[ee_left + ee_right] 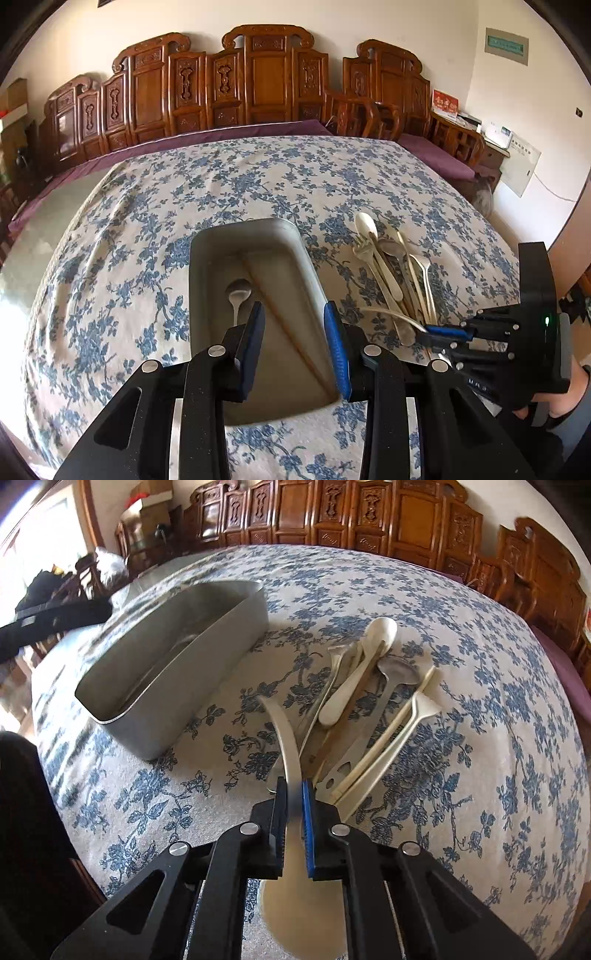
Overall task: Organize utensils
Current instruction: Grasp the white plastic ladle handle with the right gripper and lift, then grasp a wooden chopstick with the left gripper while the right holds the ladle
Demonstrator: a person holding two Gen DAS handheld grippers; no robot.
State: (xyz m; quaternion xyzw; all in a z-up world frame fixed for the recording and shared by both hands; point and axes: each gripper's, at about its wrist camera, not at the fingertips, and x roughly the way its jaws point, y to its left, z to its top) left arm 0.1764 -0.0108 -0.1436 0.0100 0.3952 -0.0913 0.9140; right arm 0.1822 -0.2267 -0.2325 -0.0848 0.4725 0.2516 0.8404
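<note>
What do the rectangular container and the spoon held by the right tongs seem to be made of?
The rectangular container looks like brushed metal, likely stainless steel: grey, dull sheen, thin bright rim. The cream spoon gripped by the right tongs looks like plastic or melamine: opaque, matte, no reflections. I cannot tell which.

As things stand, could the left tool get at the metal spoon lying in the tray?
Probably yes. The left tool hangs open right above the metal tray, and the metal spoon lies uncovered on the tray floor beside its left finger. Only the chopsticks lie nearby, not on the spoon.
</note>
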